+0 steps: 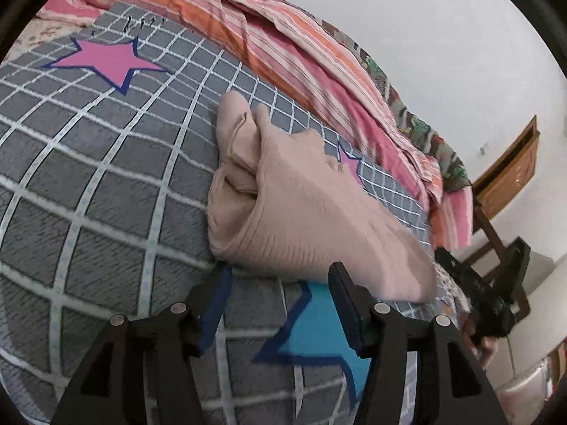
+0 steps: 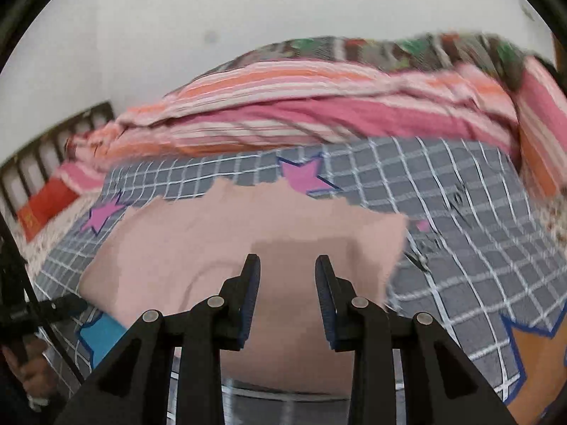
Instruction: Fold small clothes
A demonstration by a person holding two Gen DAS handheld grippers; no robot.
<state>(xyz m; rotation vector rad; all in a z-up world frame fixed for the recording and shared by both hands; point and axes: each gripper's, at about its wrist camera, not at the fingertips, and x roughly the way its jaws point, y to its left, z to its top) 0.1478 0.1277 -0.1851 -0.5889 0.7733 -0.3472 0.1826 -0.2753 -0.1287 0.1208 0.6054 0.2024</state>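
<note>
A small pale pink knit garment (image 1: pixel 301 205) lies partly folded on the grey checked bedsheet (image 1: pixel 88 177), with a bunched end toward the far side. My left gripper (image 1: pixel 280 269) is open, its fingertips at the garment's near edge, gripping nothing. In the right wrist view the same garment (image 2: pixel 219 241) spreads under and ahead of my right gripper (image 2: pixel 287 260), which is open just above the cloth. The right gripper also shows in the left wrist view (image 1: pixel 485 283) at the garment's right end. This view is blurred.
A pink and orange striped quilt (image 1: pixel 283 42) is heaped along the far side of the bed, with a patterned blanket (image 2: pixel 354 49) behind it. A white wall (image 1: pixel 443 35) and a wooden frame (image 1: pixel 510 170) stand beyond. A slatted headboard (image 2: pixel 46 152) is at left.
</note>
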